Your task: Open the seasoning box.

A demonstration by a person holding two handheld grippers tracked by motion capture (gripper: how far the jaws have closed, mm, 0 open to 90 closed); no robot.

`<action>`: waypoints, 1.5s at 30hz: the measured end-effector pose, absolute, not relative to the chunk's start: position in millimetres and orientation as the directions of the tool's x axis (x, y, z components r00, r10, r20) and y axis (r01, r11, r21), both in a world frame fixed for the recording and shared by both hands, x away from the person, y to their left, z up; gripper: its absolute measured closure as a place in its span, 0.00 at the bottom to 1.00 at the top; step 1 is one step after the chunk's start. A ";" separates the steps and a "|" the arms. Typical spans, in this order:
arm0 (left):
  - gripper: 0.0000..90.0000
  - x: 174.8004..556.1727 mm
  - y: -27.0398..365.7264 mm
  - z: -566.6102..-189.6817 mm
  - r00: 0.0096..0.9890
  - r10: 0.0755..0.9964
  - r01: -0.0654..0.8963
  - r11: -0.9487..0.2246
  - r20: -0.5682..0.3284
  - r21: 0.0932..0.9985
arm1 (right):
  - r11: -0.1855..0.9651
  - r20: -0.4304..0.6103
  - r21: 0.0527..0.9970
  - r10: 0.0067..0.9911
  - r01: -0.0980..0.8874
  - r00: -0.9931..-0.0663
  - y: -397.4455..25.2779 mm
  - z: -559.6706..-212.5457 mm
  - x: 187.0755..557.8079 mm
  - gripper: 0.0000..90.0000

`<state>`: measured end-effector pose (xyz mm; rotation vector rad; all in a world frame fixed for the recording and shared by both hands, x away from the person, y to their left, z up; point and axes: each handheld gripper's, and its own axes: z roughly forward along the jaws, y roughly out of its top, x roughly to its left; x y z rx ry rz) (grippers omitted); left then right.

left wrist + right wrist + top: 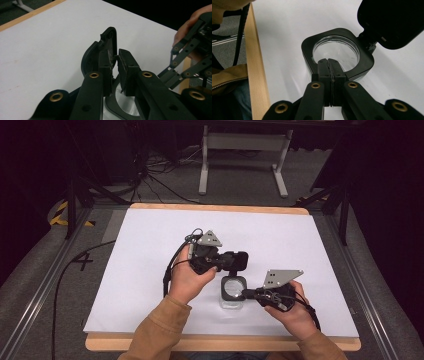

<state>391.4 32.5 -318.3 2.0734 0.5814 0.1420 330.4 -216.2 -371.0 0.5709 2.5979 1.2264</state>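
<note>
A clear container with a square black rim [233,289] stands on the white sheet near the table's front. Its hinged black lid [239,260] stands raised at the far side. My left gripper [229,262] comes in from the left and is shut on the lid's edge [108,41]; the container's round opening [126,103] shows below the jaws. My right gripper [248,293] reaches from the right and is shut on the near side of the rim [362,58]. Past it, the lid [392,22] tilts up and back.
The white sheet [150,270] covers a wooden table whose front edge [225,343] runs just behind my forearms. Cables and a grey stand [245,150] lie on the floor beyond the far edge. Metal rails flank both sides of the table.
</note>
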 end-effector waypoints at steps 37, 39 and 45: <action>0.72 356.9 152.6 -330.0 0.749 0.640 0.516 -0.400 -0.173 0.757 | 0.481 0.007 0.816 0.546 0.320 -0.838 -273.8 -329.8 384.2 0.79; 0.71 358.9 156.8 -333.5 0.746 0.641 0.525 -0.397 -0.182 0.753 | 0.479 0.011 0.811 0.561 0.335 -0.828 -278.2 -332.2 389.1 0.78; 0.68 367.3 166.6 -350.9 0.729 0.660 0.531 -0.383 -0.178 0.756 | 0.473 0.019 0.799 0.598 0.372 -0.801 -290.3 -342.3 401.4 0.73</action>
